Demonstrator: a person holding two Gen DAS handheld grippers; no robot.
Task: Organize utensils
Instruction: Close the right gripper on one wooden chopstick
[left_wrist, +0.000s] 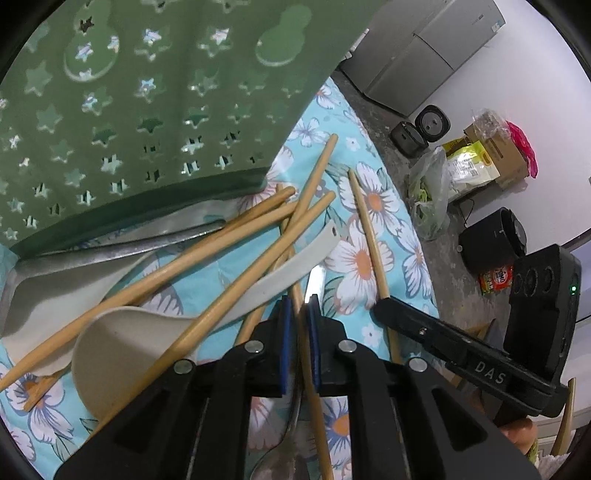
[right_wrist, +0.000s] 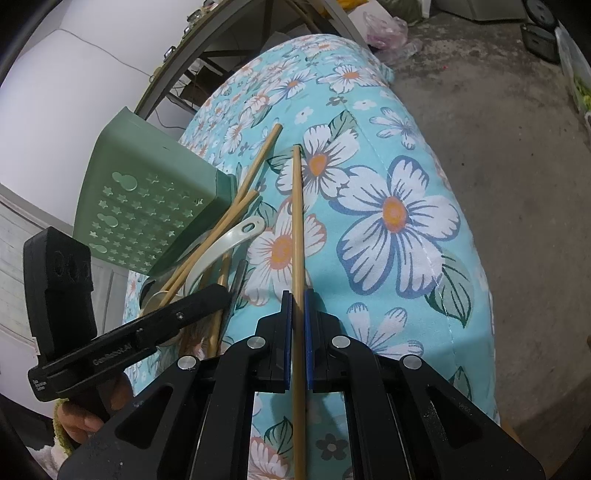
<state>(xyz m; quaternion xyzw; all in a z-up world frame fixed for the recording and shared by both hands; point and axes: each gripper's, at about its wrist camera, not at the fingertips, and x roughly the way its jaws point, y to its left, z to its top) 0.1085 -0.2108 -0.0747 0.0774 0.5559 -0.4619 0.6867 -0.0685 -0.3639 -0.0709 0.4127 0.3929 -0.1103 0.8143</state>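
I see white wall (left_wrist: 535, 66) | mottled grey concrete floor (right_wrist: 498, 155) | grey cabinet (left_wrist: 424, 48) by wall | floral turquoise cloth (right_wrist: 388, 206) over table | bags, box (left_wrist: 495, 151) on floor | even indoor light

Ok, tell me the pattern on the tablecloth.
The tablecloth is turquoise with large white flowers, orange centres; clearest in the right wrist view.
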